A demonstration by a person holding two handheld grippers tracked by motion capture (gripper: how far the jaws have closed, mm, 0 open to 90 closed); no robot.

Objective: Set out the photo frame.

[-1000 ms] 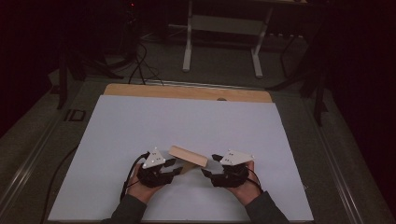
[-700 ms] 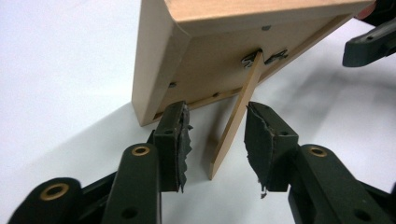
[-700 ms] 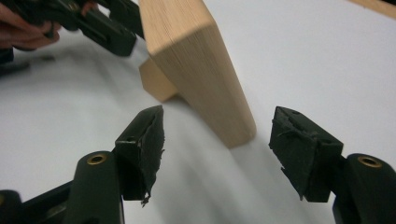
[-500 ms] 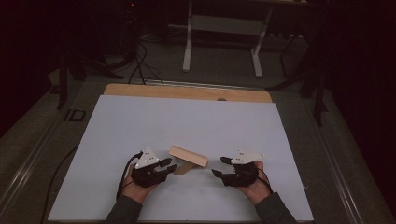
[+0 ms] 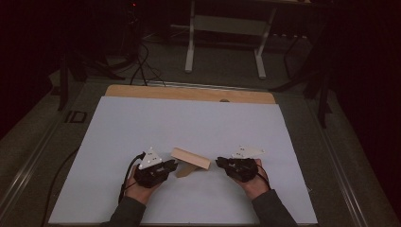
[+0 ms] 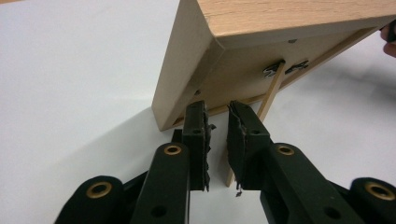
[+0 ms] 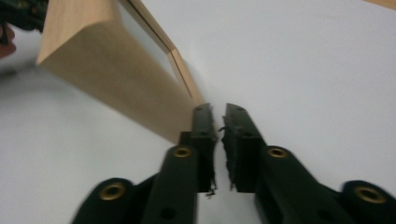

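Wooden picture frame (image 5: 190, 160) stands tilted on the white sheet (image 5: 189, 123), near the front of the counter (image 5: 189, 93), propped on its thin wooden back leg (image 6: 271, 88). In the left gripper view the frame's (image 6: 261, 42) back panel and a metal clip (image 6: 273, 70) are visible; the leg runs down past the fingers to the sheet. In the right gripper view the frame's (image 7: 112, 65) side and inner rim show, lower corner resting on the sheet.

Left gripper (image 5: 171, 165) sits just beside the frame's left end. Its fingers (image 6: 196, 135) have just been closing and now stand nearly together, a narrow gap between them, nothing clamped; the leg passes just to the right of them, not between. Right gripper (image 5: 220, 162) is just off the frame's right end. Its fingers (image 7: 236, 135) have also just been closing and are almost touching, empty.

Judgement: the frame looks set up and released; both grippers are free of it. If more adjustment is wanted, the next move calls for reopening the fingers before approaching an edge or the leg, gently, since a nudge to the leg could tip it.

Surroundings: bare sheet all round, a grey table stand (image 5: 224, 28) and cables (image 5: 142, 66) on the floor beyond. Nothing obstructs either hand.
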